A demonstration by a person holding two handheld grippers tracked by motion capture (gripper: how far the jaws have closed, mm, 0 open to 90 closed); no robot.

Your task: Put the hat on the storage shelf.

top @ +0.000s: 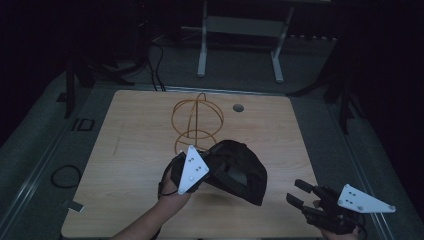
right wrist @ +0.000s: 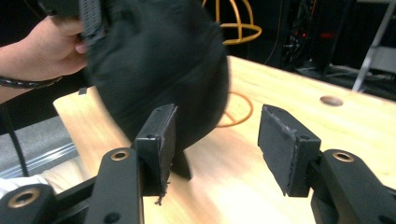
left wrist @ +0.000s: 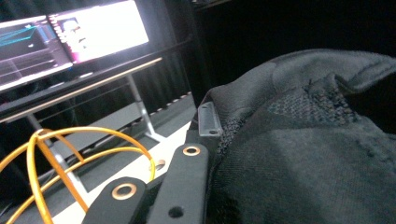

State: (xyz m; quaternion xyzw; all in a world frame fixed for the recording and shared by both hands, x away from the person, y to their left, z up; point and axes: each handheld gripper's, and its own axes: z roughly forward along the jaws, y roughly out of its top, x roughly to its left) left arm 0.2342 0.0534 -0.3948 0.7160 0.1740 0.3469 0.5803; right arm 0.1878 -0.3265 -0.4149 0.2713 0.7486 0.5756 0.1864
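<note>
A black cap (top: 240,170) hangs tilted just above the wooden table (top: 140,150), near its front middle. My left gripper (top: 211,167) is shut on the cap's edge, and in the left gripper view the dark fabric (left wrist: 303,154) lies against its jaws (left wrist: 187,156). An orange wire stand (top: 197,122) rises right behind the cap, with its cage (left wrist: 60,154) to the left of the jaws. At the table's front right corner my right gripper (top: 296,192) is open. Its pads (right wrist: 215,140) hold nothing, with the cap (right wrist: 159,60) and the stand's rings (right wrist: 236,28) beyond them.
A round grommet hole (top: 238,107) sits in the table's far side, right of the stand. Beyond the table stands a white desk frame (top: 240,45), and lit monitors (left wrist: 70,37) glow on a desk. Cables (top: 65,175) lie on the floor at left.
</note>
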